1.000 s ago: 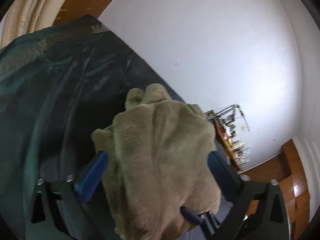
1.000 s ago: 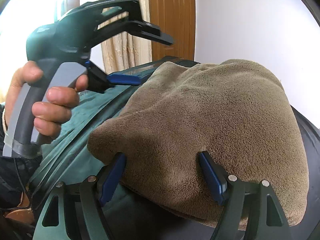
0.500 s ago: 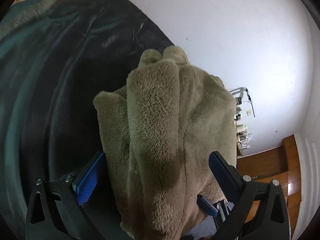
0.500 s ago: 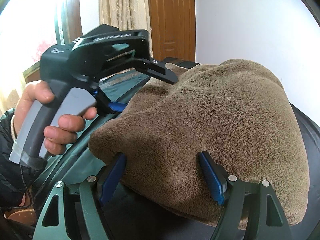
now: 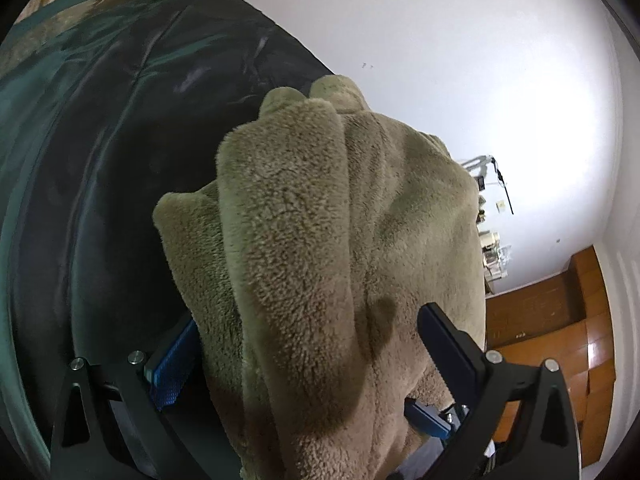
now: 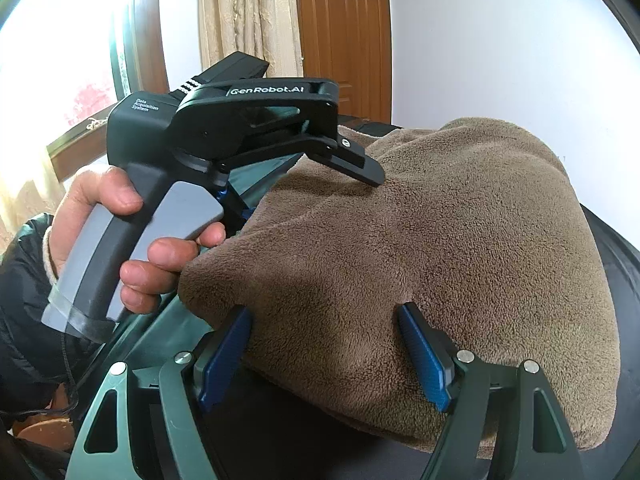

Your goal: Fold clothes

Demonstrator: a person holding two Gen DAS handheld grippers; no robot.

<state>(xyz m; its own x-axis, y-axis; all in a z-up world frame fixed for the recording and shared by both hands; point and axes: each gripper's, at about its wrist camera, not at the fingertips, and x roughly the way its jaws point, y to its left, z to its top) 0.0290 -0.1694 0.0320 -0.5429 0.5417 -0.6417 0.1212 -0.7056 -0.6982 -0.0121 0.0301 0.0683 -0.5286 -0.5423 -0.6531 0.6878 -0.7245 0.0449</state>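
A brown fleece garment (image 6: 420, 248) lies bunched on a dark shiny cover (image 5: 100, 184). In the left wrist view its folds (image 5: 320, 264) fill the space between the two blue pads of my left gripper (image 5: 304, 348), whose jaws stand wide around the fleece. My right gripper (image 6: 324, 344) is also open, its blue pads on either side of the garment's near edge. The left gripper's black body (image 6: 240, 120), held in a hand, shows in the right wrist view with one finger (image 6: 356, 166) resting on top of the fleece.
The cover has a teal part (image 5: 32, 92) on the left. A white wall (image 5: 460, 60) stands behind. A wooden door (image 6: 344, 32), a curtain (image 6: 248, 12) and a bright window (image 6: 48, 60) are at the back. Wooden floor (image 5: 560, 320) lies to the right.
My left gripper has moved in over the fleece from the left and its jaws have come closer around the folds. The right gripper has stayed in place.
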